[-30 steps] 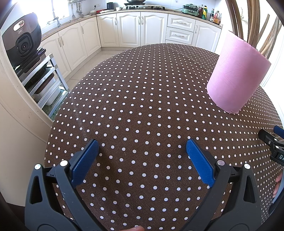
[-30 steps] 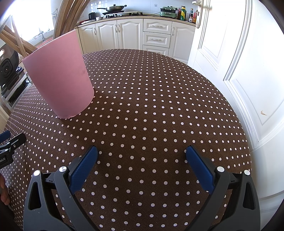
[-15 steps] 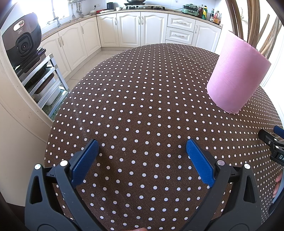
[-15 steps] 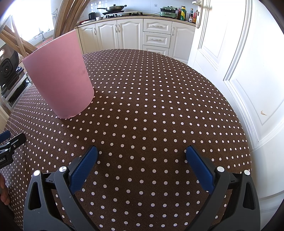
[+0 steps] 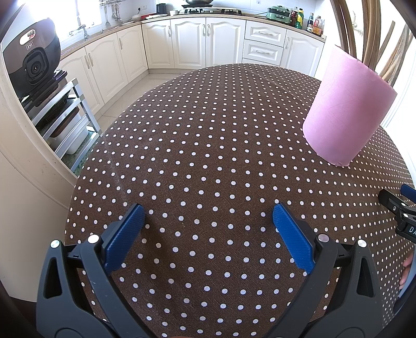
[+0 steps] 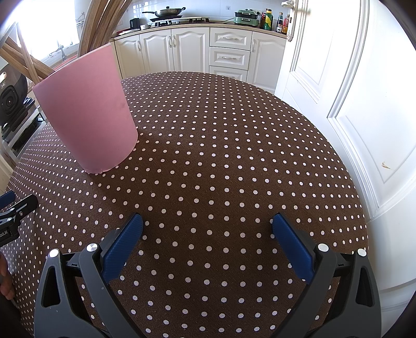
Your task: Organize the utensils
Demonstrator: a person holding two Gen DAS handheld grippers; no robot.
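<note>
Both my grippers sit low over the round table with the brown white-dotted cloth [image 5: 208, 130], side by side, pointing toward the kitchen.

Left gripper [image 5: 208, 228]: jaws spread wide, blue ribbed pads [image 5: 124, 236] well apart, nothing between them but cloth. Right gripper [image 6: 208, 231]: same, jaws spread wide, blue pads [image 6: 293, 249] holding nothing.

Task item: tall pink cylindrical holder [image 5: 345, 114] stands upright on the cloth, between the two grippers' lines of sight and ahead of both. It shows on the right of the left wrist view and on the left of the right wrist view [image 6: 88, 114]. Long wooden utensil handles [image 6: 96, 26] stick up out of its top and fan outward; which utensils they are I cannot tell, as the ends run out of frame. No loose utensils visible on the cloth.

Each camera catches the tip of the other gripper at its frame edge: right one in the left view [image 5: 400, 208], left one in the right view [image 6: 15, 210].

Background: white kitchen cabinets [image 5: 208, 41], hob with a pan [image 6: 166, 11], bottles on the counter [image 6: 273, 18], white panelled door [image 6: 338, 65] right of the table, black round appliance on a metal rack [image 5: 33, 59] to the left.
</note>
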